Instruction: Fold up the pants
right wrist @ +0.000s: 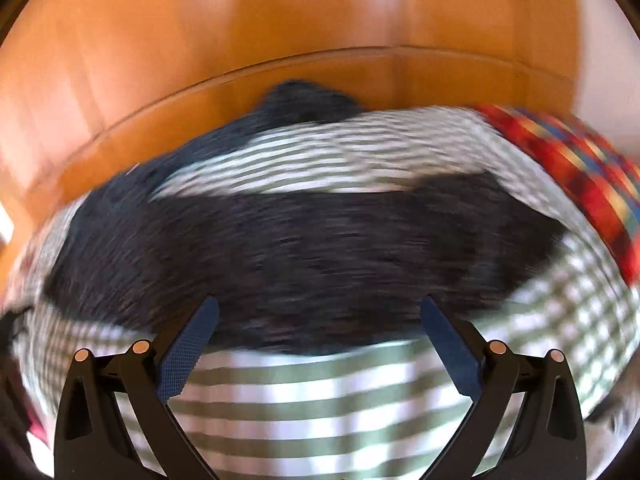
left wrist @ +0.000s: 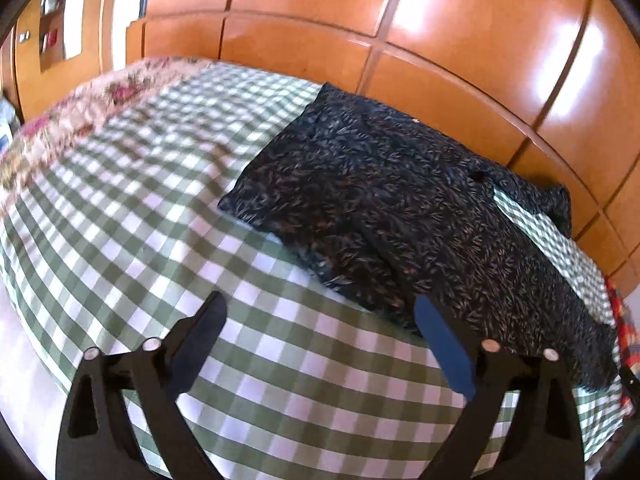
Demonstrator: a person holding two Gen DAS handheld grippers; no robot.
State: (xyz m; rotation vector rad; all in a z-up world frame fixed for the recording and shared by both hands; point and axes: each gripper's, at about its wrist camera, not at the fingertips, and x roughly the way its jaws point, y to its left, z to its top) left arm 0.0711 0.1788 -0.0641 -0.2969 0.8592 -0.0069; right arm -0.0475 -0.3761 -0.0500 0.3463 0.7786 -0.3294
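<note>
Dark patterned pants (left wrist: 400, 208) lie spread on a green-and-white checked bedspread (left wrist: 152, 216), running from the far middle to the near right. My left gripper (left wrist: 320, 312) is open and empty, above the bedspread just left of the pants' near edge. In the right wrist view, which is motion-blurred, the pants (right wrist: 304, 252) stretch across the middle. My right gripper (right wrist: 318, 308) is open and empty, over the pants' near edge.
Orange wooden wardrobe panels (left wrist: 440, 32) stand close behind the bed. A floral blanket (left wrist: 92, 100) lies at the far left. A red plaid cloth (right wrist: 572, 156) lies at the right end of the bed. Shelves (left wrist: 52, 20) show far left.
</note>
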